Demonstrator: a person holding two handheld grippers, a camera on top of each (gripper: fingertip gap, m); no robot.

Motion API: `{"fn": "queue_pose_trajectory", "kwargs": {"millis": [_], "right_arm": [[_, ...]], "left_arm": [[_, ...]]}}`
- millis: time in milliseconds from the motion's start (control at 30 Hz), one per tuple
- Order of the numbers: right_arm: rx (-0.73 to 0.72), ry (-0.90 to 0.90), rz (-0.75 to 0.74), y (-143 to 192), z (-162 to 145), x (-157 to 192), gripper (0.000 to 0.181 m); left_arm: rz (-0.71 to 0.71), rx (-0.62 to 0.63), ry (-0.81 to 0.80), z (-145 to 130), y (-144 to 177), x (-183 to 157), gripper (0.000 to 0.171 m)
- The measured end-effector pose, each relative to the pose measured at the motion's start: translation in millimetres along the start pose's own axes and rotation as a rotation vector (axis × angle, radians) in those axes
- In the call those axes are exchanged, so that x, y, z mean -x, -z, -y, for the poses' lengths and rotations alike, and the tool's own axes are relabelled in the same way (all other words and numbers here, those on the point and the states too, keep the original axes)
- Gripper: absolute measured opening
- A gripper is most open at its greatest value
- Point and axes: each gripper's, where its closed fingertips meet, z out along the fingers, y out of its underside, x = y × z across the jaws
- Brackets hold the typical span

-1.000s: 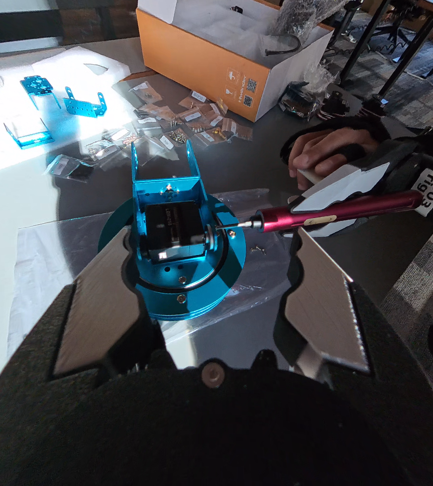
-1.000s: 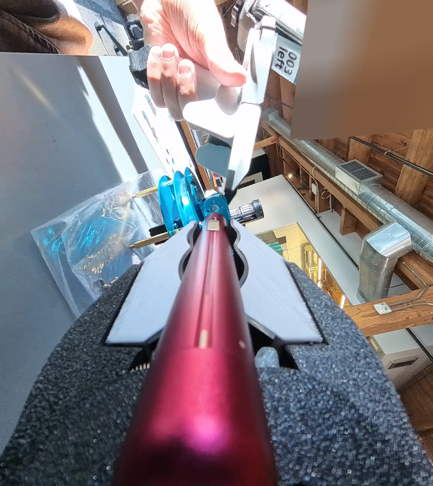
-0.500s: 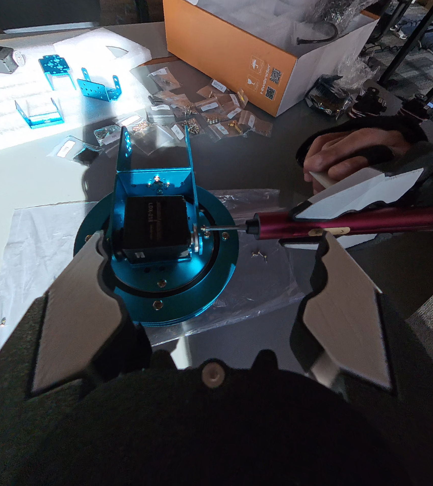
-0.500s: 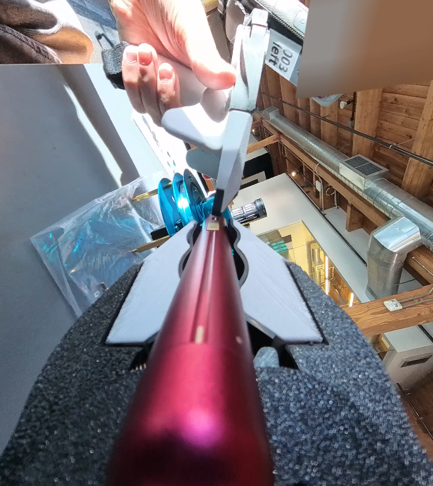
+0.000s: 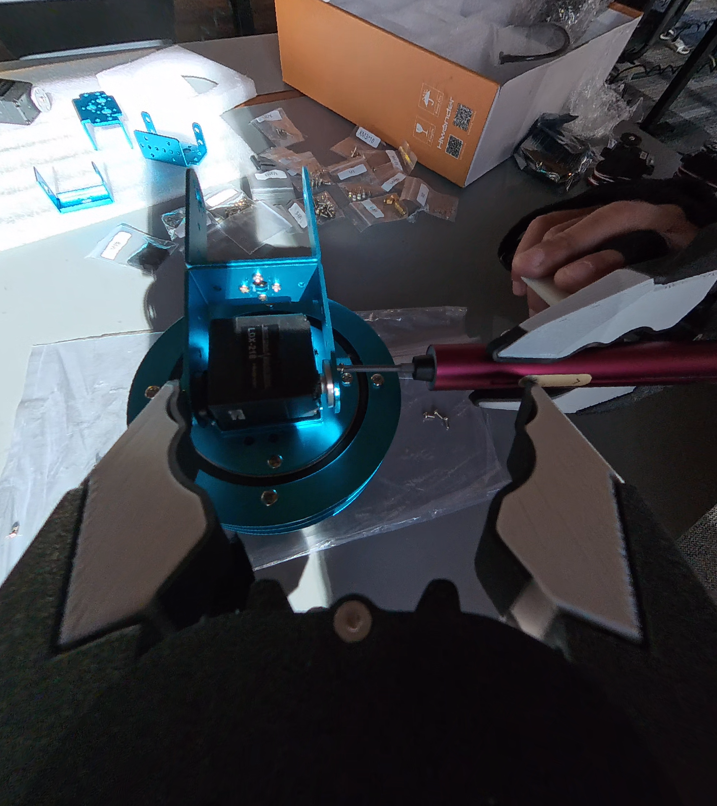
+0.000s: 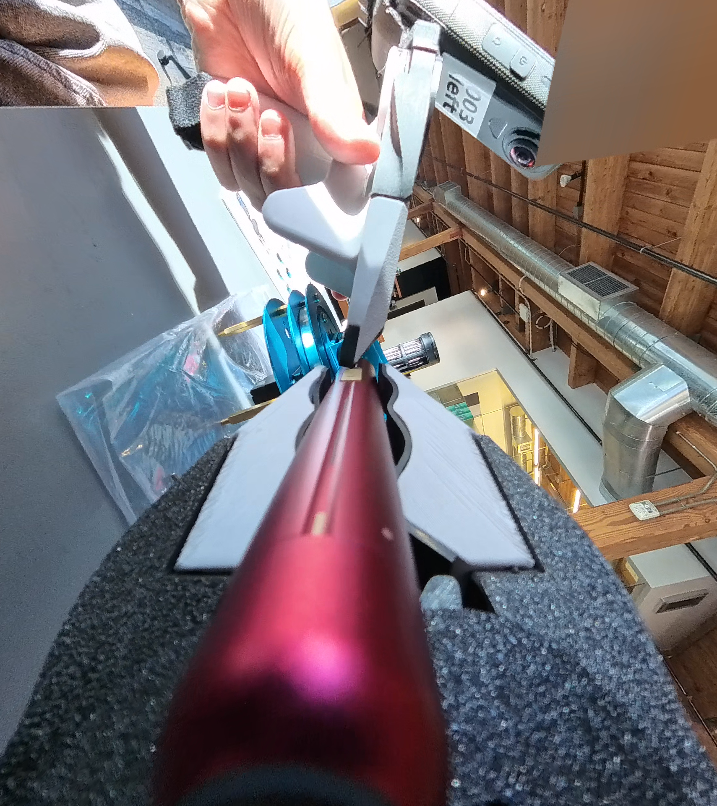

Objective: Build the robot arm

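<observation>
Two claws at a round blue metal turntable base point(image 5: 287, 493) on the worktop point(image 5: 21, 322): right claw point(image 6: 358, 384) clamped on a slim crimson electric screwdriver point(image 5: 565, 364), whose bit could slip off the bracket screw point(image 5: 341, 368) if tilted, while left claw point(image 5: 350, 418), jaws apart, grips nothing.

The left tongs point(image 5: 350, 401) are showing two pale grey wedge-shaped fingers point(image 5: 138, 514) with wavy black inner edges, set in a rough black body bearing one brass-coloured screw point(image 5: 350, 618). The right tongs point(image 6: 354, 375) are looking alike, their fingers point(image 6: 452, 493) pale grey. A white tag point(image 6: 463, 102) is sitting on the left tongs' grey frame.
</observation>
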Motion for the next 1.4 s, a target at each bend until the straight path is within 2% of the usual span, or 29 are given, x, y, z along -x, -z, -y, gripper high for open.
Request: {"fn": "queue_pose_trajectory", "kwargs": {"millis": [400, 467, 800, 867, 933, 1000, 1067, 1100, 1233, 1300, 1400], "right_arm": [[0.013, -0.069, 0.011, -0.2, -4.0, -1.2, 0.021], [0.031, -0.094, 0.01, 0.0, -4.8, -2.4, 0.022], [0.105, -0.196, -0.014, 2.7, -8.8, -6.2, 0.022], [0.111, -0.243, -0.013, 3.3, -9.4, -7.3, 0.021], [0.131, -0.282, 0.034, 3.1, -12.6, -1.7, 0.02], [0.121, -0.257, 0.01, 4.5, -14.0, -4.8, 0.021], [0.052, -0.221, -0.009, 5.9, -6.1, -10.4, 0.021], [0.045, -0.235, -0.015, 5.9, -5.7, -12.4, 0.021], [0.069, -0.294, 0.035, 7.6, -9.2, -7.8, 0.021], [0.066, -0.28, 0.025, 11.6, -10.0, -9.6, 0.021], [0.042, -0.283, 0.037, 13.5, -9.9, -9.9, 0.02]], "left_arm": [[0.006, 0.029, -0.004, 0.8, -2.2, 2.1, 0.143], [0.02, 0.049, -0.034, -1.3, -1.8, 6.0, 0.135], [-0.074, 0.084, -0.035, -5.0, 2.2, 4.8, 0.127], [-0.08, 0.084, -0.056, -6.1, 6.3, 13.8, 0.112], [-0.055, 0.083, -0.084, -8.3, 14.1, 29.6, 0.111], [-0.045, 0.087, -0.109, -14.9, 20.4, 44.6, 0.111], [-0.041, 0.074, -0.094, -17.7, 21.9, 62.8, 0.117], [-0.065, 0.051, -0.069, -15.6, 23.1, 68.8, 0.116], [-0.302, -0.005, 0.061, -6.4, 31.6, 65.3, 0.115], [-0.308, -0.01, 0.082, -5.1, 25.1, 72.8, 0.107], [-0.38, 0.026, 0.052, -10.3, 16.3, 65.7, 0.095]]}}
